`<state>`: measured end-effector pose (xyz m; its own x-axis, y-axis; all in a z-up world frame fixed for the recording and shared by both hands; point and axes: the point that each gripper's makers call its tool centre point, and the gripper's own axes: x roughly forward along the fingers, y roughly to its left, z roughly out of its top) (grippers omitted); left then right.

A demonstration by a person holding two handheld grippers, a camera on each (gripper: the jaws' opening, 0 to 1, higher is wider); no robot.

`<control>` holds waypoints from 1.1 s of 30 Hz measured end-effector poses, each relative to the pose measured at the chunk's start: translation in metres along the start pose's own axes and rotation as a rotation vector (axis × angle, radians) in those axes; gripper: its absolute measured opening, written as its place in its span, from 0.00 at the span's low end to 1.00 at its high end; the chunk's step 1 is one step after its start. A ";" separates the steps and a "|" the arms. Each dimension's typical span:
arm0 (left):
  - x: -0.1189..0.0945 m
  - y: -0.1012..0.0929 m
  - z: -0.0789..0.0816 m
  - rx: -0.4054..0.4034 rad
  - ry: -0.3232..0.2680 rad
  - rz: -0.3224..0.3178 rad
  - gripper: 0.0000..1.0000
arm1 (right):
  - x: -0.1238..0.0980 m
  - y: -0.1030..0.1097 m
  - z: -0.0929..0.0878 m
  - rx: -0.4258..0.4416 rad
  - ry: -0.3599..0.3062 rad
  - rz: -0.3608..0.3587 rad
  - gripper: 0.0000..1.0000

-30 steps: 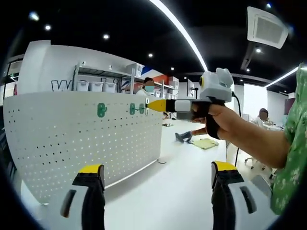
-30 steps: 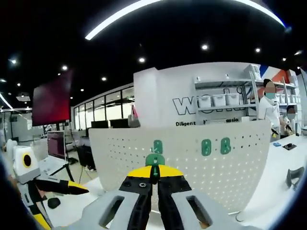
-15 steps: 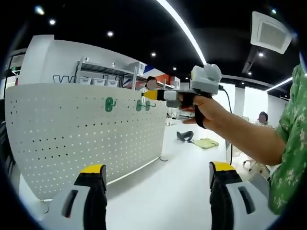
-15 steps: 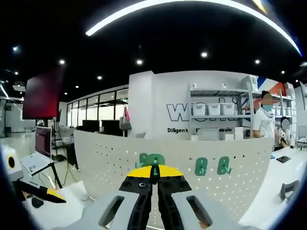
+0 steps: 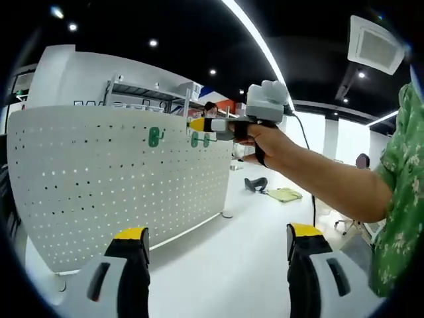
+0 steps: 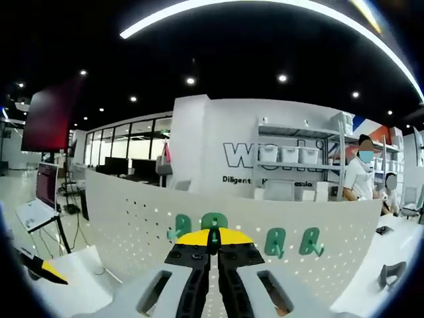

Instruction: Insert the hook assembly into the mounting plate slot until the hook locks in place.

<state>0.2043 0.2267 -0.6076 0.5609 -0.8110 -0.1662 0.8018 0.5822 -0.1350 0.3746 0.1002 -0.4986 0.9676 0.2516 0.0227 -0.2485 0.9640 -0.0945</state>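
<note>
Left gripper view: the left gripper [image 5: 215, 265] is hanging low over the white table [image 5: 232, 271], jaws wide apart, gripping nothing. The white pegboard mounting plate [image 5: 99, 179] is standing upright on the table. One green hook [image 5: 155, 137] is sitting seated near the top edge, two more green hooks [image 5: 200, 140] further along. A person's hand [image 5: 268, 142] is bringing the right gripper [image 5: 192, 124] up to the plate's top edge, tip right by those hooks; can't tell if touching.

Right gripper view: the right gripper's jaws are pinched together on a green hook assembly [image 6: 212, 240], only a thin sliver showing between the yellow tips. Just past it, the plate with seated hooks: one [image 6: 177, 226] left of the tips, a pair [image 6: 293, 242] to the right.

Progress, judging: hook carried to the plate, insertion not confirmed. Left to do: pushing in until locked, then releasing.
</note>
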 end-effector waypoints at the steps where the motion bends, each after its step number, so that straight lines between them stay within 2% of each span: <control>1: 0.000 0.001 0.000 -0.002 0.000 0.000 0.87 | 0.001 -0.001 -0.001 -0.007 0.003 -0.005 0.01; 16: 0.001 0.007 -0.004 -0.010 0.001 0.008 0.85 | 0.023 -0.015 -0.015 -0.018 0.032 -0.026 0.01; 33: 0.003 0.011 -0.008 -0.017 0.009 0.008 0.83 | 0.033 -0.008 -0.019 -0.009 0.030 -0.031 0.01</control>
<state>0.2133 0.2316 -0.6176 0.5653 -0.8058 -0.1762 0.7936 0.5896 -0.1503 0.4095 0.0989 -0.5163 0.9758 0.2184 -0.0040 -0.2176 0.9706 -0.1029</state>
